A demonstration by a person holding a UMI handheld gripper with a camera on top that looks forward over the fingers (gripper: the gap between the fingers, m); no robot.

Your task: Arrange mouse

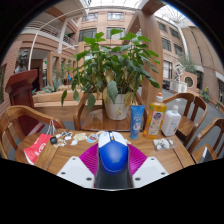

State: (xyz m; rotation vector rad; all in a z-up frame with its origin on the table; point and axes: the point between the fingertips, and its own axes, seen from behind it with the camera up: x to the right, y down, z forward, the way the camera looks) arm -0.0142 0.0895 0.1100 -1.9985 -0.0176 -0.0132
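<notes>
Blue plastic is the first thing you notice: the mouse [113,156] sits right between the tongs [113,168], with the magenta pads [92,158] snug against both of its sides, so I'd call the tongs clenched on it. It makes sense to hold it by the flanks like that, since you can carry it level and set it down facing whichever way you want. It looks lifted a bit off the wooden bench [70,155], though I can't swear it isn't touching. The tongs point straight ahead and roughly level, aimed across the bench toward the far side. Just beyond the fingers there's a blue box [137,120], an orange-capped bottle [155,117] and a clear bottle [171,122] standing together, probably pushed back to leave room up front. Off to the other side lies a red packet [37,149]. Behind it all is a big potted plant [112,70] and chairs [20,122] around the bench.
</notes>
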